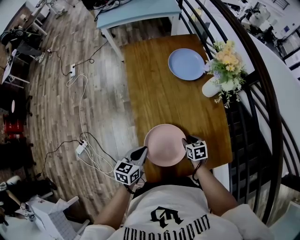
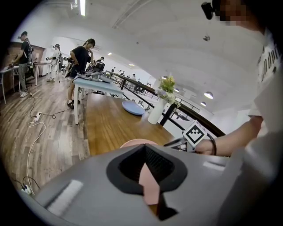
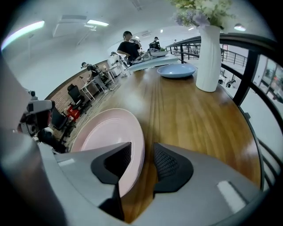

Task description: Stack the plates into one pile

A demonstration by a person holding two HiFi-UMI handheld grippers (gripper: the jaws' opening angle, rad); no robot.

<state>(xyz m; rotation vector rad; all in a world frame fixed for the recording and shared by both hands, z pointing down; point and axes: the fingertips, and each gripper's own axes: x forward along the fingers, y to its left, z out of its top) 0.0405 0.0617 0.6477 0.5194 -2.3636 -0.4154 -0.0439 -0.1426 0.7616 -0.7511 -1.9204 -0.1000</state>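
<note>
A pink plate is at the near edge of the wooden table, between my two grippers. My left gripper is shut on its left rim; in the left gripper view a strip of the pink plate is pinched between the jaws of the left gripper. My right gripper is at the right rim. In the right gripper view the pink plate has its rim between the jaws of the right gripper, which stand open with a gap beside the right pad. A blue plate lies at the table's far right.
A white vase of flowers stands at the table's right edge, just nearer than the blue plate. A black railing runs along the right. A light blue table stands beyond the far end. Cables and power strips lie on the floor to the left.
</note>
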